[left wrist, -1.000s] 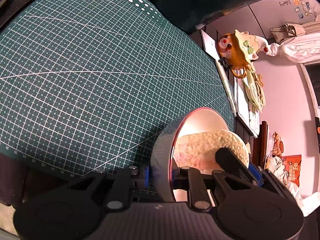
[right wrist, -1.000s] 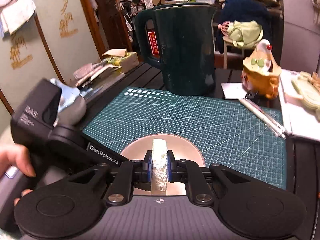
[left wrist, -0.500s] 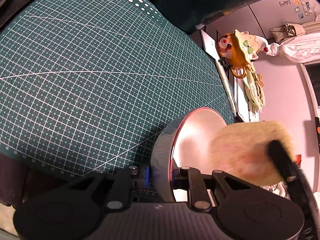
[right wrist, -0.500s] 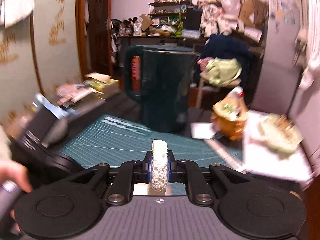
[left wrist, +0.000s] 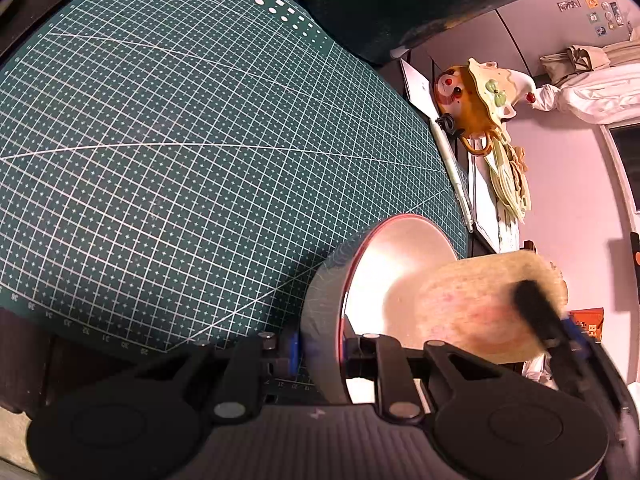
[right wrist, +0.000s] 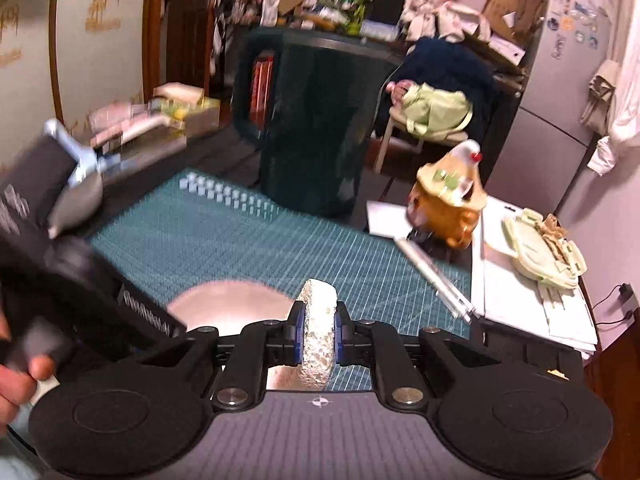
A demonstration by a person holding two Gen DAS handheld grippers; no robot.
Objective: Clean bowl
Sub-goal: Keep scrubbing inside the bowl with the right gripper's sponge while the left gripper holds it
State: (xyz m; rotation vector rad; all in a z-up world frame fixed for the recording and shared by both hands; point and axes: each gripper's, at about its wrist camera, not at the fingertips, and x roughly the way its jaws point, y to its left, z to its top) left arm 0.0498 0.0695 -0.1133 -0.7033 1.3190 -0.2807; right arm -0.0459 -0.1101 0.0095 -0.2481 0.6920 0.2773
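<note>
My left gripper (left wrist: 320,354) is shut on the rim of a metal bowl (left wrist: 396,268), which it holds tilted on its side over the green cutting mat (left wrist: 180,140). My right gripper (right wrist: 318,336) is shut on a round pale sponge (right wrist: 318,332). In the left wrist view the sponge (left wrist: 480,312) hangs just outside the bowl's mouth, blurred, with a right finger (left wrist: 536,316) across it. In the right wrist view the bowl (right wrist: 232,300) lies below and left of the sponge, beside the left gripper's body (right wrist: 72,280).
A dark green kettle (right wrist: 316,120) stands at the mat's far edge. An orange ceramic figurine (right wrist: 452,200), pens (right wrist: 436,276) and papers (right wrist: 528,300) lie right of the mat. Boxes (right wrist: 160,120) sit at the far left. A hand (right wrist: 16,376) holds the left gripper.
The sponge was inside the bowl a second ago; it swung out to the right and has now come back toward the bowl's mouth. The bowl and left gripper have not moved.
</note>
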